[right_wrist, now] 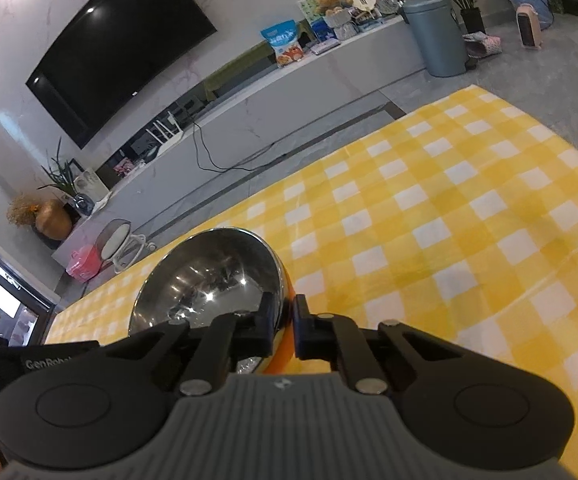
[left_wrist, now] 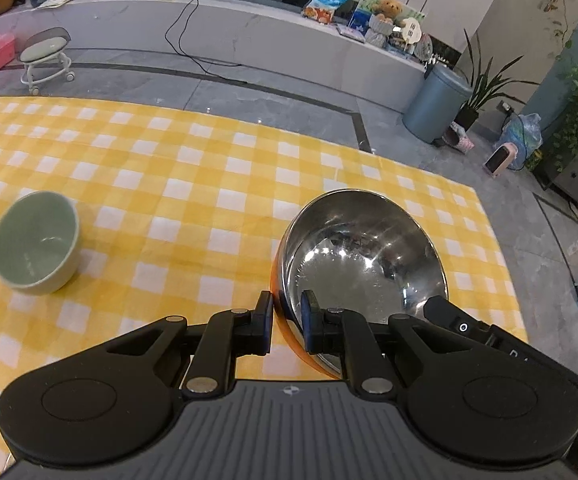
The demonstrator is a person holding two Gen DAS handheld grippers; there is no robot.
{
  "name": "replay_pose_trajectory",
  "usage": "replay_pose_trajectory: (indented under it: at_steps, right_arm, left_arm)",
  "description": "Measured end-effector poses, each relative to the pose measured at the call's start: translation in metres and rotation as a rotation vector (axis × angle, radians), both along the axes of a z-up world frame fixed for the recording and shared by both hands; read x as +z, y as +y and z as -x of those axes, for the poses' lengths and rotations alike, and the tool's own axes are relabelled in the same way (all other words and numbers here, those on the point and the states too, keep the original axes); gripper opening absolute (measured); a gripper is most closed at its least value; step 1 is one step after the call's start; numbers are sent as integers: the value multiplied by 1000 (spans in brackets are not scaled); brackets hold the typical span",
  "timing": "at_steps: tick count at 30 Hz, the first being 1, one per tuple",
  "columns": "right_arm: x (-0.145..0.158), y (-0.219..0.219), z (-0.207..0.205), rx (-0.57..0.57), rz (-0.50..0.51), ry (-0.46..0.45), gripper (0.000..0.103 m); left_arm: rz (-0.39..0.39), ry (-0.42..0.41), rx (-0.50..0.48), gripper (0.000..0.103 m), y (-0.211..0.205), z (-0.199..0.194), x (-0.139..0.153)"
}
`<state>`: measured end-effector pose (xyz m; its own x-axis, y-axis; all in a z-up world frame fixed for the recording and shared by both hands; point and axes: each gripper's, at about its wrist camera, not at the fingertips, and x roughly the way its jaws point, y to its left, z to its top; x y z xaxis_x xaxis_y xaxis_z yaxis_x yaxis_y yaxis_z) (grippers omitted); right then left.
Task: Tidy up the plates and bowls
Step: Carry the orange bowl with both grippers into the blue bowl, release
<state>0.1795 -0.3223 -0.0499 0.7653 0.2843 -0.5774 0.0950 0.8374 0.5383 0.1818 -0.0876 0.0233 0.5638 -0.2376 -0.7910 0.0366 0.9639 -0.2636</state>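
Note:
A steel bowl (left_wrist: 365,256) with an orange outside hangs tilted just above the yellow checked tablecloth (left_wrist: 209,184). My left gripper (left_wrist: 287,304) is shut on its left rim, one pad inside and one outside. My right gripper (right_wrist: 287,312) is shut on the opposite rim of the same steel bowl (right_wrist: 209,276), and its black body shows in the left wrist view at the bowl's right edge. A pale green ceramic bowl (left_wrist: 35,244) stands on the cloth far to the left, apart from both grippers.
The table's far edge (left_wrist: 249,120) runs close behind the bowls, with grey floor beyond. A wheeled stool (left_wrist: 47,58), a blue-grey bin (left_wrist: 435,104) and a long TV bench (right_wrist: 289,80) stand past it. Bare cloth (right_wrist: 449,220) stretches to the right.

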Motion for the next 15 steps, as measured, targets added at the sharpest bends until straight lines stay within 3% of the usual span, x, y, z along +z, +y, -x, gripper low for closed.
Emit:
replay_pose_trajectory:
  at_steps: [15]
  right_arm:
    - [48, 9, 78, 6, -27, -87, 7]
  left_arm:
    - [74, -49, 4, 16, 27, 67, 38]
